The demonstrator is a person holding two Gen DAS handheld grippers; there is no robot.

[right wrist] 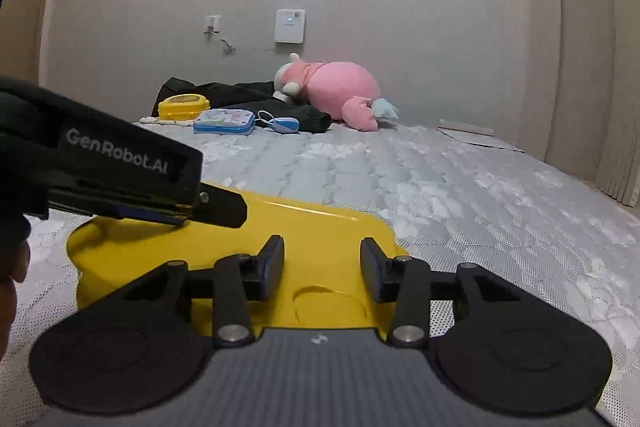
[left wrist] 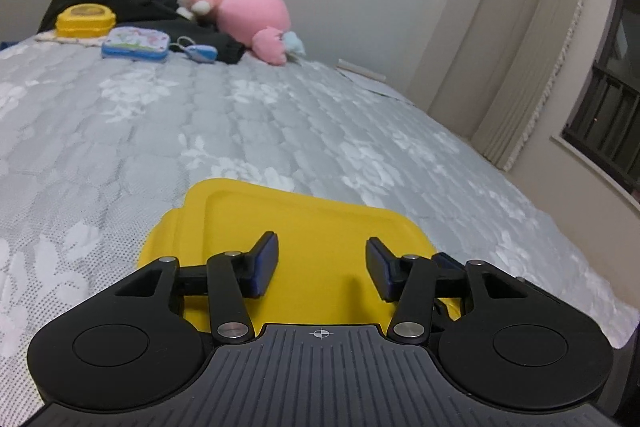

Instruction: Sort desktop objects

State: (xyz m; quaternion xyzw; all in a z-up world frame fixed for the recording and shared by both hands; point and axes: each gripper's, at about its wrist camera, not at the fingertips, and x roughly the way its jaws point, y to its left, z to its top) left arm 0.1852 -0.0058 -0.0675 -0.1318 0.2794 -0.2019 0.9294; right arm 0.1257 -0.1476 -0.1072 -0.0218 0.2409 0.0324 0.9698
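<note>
A large yellow plastic box [left wrist: 312, 219] lies lid-up on the grey quilted mattress [left wrist: 240, 115], right under both grippers. My left gripper [left wrist: 322, 247] hovers over the lid, open, with only the yellow surface showing in the gap between its pads. In the right wrist view the same box [right wrist: 320, 223] fills the foreground. My right gripper [right wrist: 321, 247] stands open above its near edge, close to a round dent in the lid. The left gripper [right wrist: 216, 211] reaches in from the left, low over the lid's far corner.
At the mattress's far end lie a small yellow box [right wrist: 183, 107], a blue pencil case [right wrist: 224, 122], a small blue pouch [right wrist: 285, 125], black clothing [right wrist: 240, 91] and a pink plush toy [right wrist: 336, 91]. Flat paper [right wrist: 472, 135] lies at the far right. A curtained window [left wrist: 608, 99] is on the right.
</note>
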